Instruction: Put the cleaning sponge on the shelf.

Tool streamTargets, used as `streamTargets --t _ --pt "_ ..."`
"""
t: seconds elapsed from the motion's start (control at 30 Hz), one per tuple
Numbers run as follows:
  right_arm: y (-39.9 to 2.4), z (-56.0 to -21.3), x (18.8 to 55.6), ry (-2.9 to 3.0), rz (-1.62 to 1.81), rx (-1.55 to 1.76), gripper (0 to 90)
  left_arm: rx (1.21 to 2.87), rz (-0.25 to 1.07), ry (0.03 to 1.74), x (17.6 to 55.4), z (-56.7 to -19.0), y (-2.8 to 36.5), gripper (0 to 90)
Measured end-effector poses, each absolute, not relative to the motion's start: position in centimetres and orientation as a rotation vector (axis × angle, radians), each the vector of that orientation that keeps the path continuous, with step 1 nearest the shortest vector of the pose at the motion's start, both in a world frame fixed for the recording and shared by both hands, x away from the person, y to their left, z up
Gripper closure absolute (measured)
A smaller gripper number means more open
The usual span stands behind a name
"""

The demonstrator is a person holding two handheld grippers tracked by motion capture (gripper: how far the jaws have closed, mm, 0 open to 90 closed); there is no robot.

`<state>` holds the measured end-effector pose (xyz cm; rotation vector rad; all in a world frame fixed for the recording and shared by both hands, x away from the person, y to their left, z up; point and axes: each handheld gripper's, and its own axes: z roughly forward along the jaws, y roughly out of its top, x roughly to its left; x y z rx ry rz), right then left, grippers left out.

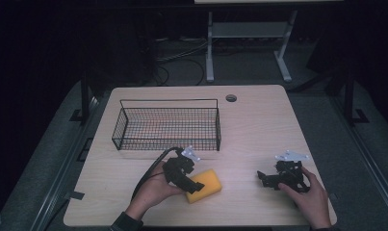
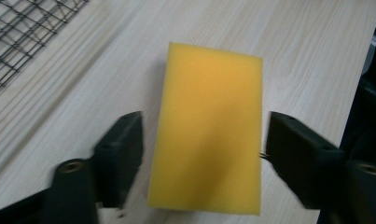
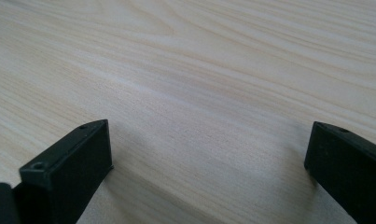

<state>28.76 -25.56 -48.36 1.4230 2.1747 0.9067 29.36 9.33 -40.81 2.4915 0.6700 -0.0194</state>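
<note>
While the left gripper [image 2: 202, 140] straddles the yellow sponge [image 2: 209, 135], its jaws stand wide on either side, with a sliver of table showing by each pad, gripping nothing.

One sponge lies on the table [image 1: 259, 130] just in front of one wire basket [image 1: 167, 127], long axis running straight away between the jaws; the left hand is nearer, while the right gripper [image 3: 209, 158] hovers well apart, open and empty.

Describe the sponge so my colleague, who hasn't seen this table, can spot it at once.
On the light wooden table, look in front of the black wire basket, towards the person's side. There the sponge lies flat between the open jaws of the left gripper. It is a plain yellow block, the one bright thing there.
</note>
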Motion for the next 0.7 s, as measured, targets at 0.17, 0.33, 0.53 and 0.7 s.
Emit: streamTargets --t 0.17,0.33,0.53,0.7 --pt "-25.6 -48.4 28.8 2.175 0.906 1.423 0.0 2.572 0.002 0.654 29.6 -41.4 8.0 12.6" --pt "-25.6 -48.4 28.8 2.175 0.906 1.423 0.0 2.625 -0.010 0.609 29.6 -41.9 7.0 12.7" --pt "-25.6 -48.4 28.8 2.175 0.906 1.423 0.0 2.688 0.005 0.578 29.6 -42.9 6.0 13.0" --pt "-25.6 -48.4 28.8 2.175 0.906 1.424 0.0 2.726 0.012 0.574 29.7 -43.7 5.7 13.0"
